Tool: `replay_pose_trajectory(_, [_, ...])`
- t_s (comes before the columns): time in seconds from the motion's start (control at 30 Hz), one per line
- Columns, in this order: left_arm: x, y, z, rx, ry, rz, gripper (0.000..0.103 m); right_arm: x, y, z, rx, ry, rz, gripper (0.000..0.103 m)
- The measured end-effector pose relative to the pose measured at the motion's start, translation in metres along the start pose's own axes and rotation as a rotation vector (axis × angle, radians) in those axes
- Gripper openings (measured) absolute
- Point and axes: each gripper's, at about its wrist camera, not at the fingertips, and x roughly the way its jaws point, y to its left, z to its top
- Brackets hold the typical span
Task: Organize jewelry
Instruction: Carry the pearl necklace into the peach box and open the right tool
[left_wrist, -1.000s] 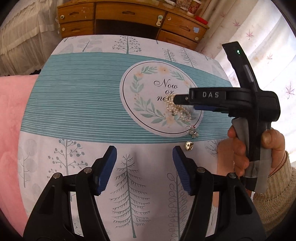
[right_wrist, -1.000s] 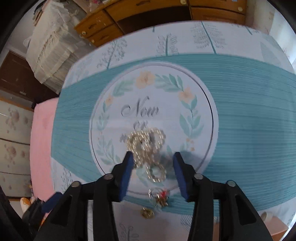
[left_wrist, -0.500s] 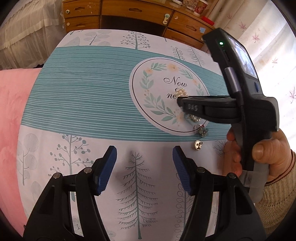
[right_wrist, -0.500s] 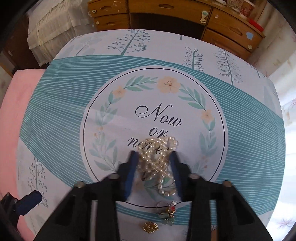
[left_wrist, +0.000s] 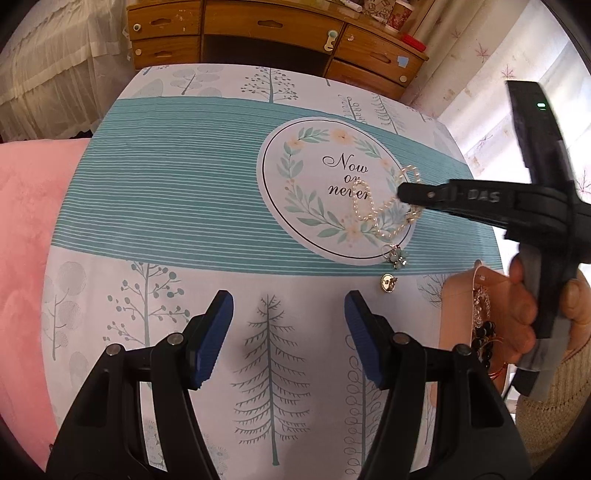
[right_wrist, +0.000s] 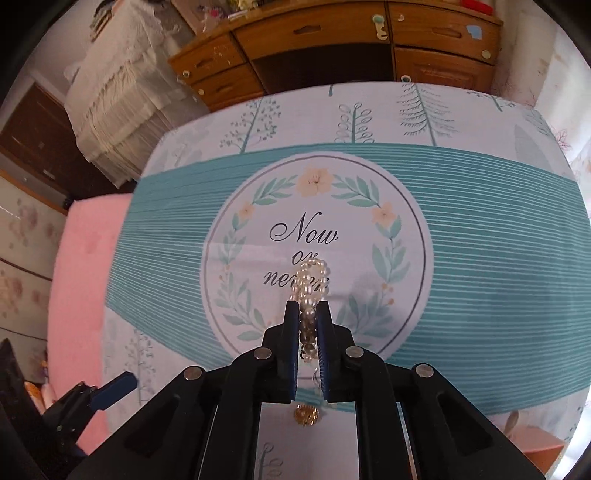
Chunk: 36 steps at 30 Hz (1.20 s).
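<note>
A pearl strand (right_wrist: 312, 275) hangs lifted off the round "Now or never" print of the tablecloth (left_wrist: 177, 192). My right gripper (right_wrist: 308, 314) has its jaws closing tight on it, and both pads press on the beads. In the left wrist view the right gripper (left_wrist: 404, 192) comes in from the right with the pearl strand (left_wrist: 364, 206) looping down to the cloth. Below it lie a green flower earring (left_wrist: 398, 257) and a small gold piece (left_wrist: 387, 284). My left gripper (left_wrist: 288, 306) stands open over the tree print, holding nothing.
A pale card with black beads (left_wrist: 484, 339) and other jewelry lies under the person's hand at the right. A wooden dresser (left_wrist: 273, 29) stands behind the table. A pink blanket (left_wrist: 26, 221) borders the left side.
The right gripper's jaws came together on the pearl strand and rose, pulling it up off the cloth. The left gripper kept still and open.
</note>
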Motion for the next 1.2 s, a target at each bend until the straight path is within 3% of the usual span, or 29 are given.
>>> replay_pose_trajectory(0.33, [-0.029,-0.045,-0.014,0.129,-0.054,0.081,0.06,-0.109,-0.007,-0.043,0.011,-0.159,0.119,0.009])
replay_pose_trajectory(0.73, [-0.054,-0.097,-0.036,0.262,-0.099,0.053,0.06,-0.246,-0.044,-0.123,0.015,-0.333,0.171,0.009])
replay_pose_trajectory(0.97, [-0.043,-0.111,-0.038,0.305,-0.088,0.047,0.06,-0.269,-0.074,-0.156,0.029,-0.333,0.132,0.009])
replay_pose_trajectory(1.2, [-0.015,-0.111,-0.029,0.333,-0.037,0.044,0.06,-0.237,-0.098,-0.165,0.083,-0.276,0.121,0.009])
